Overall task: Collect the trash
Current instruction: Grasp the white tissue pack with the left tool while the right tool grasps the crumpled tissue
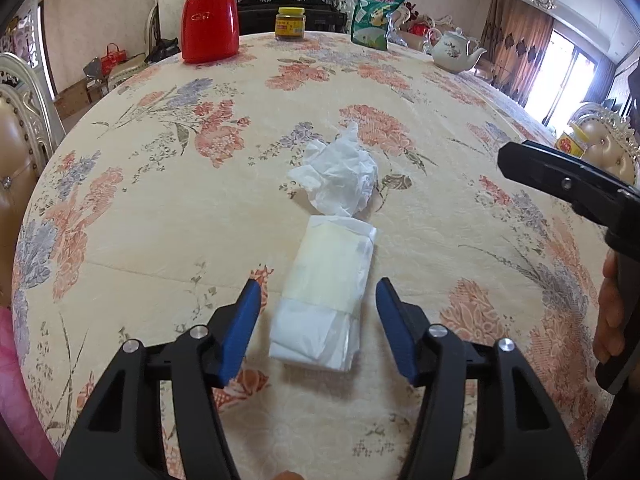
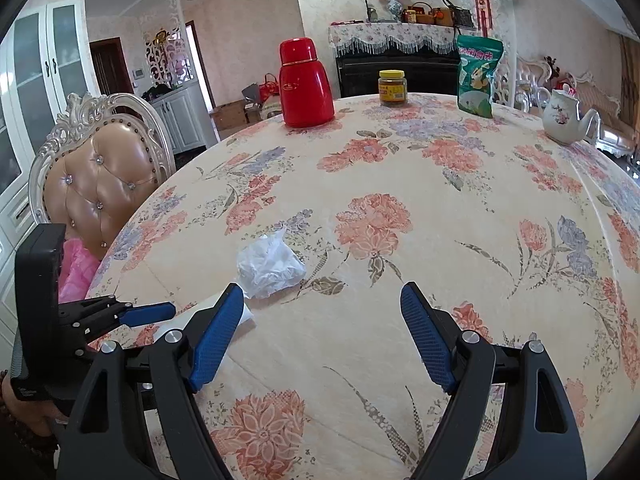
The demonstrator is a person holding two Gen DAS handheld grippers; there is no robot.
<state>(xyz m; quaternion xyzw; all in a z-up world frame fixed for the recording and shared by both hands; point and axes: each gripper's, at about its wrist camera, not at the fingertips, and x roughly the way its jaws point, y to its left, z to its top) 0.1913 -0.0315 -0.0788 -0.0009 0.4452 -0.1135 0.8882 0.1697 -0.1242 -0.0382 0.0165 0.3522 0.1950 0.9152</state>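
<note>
So we've got the left gripper (image 1: 318,304) jaws apart around the tissue pack (image 1: 326,292) on the table (image 1: 160,220); center it, squeeze gently. Crumpled tissue (image 1: 340,178) sits just beyond; right gripper (image 2: 322,328) jaws apart, empty.

Bright daylight floods in from the window (image 1: 568,76) at far right, blown out to white glare. The counter (image 1: 160,216) is evenly lit, with soft, faint shadows. Fisheye distortion bends the edges; the corners go black. Focus is sharp.
</note>
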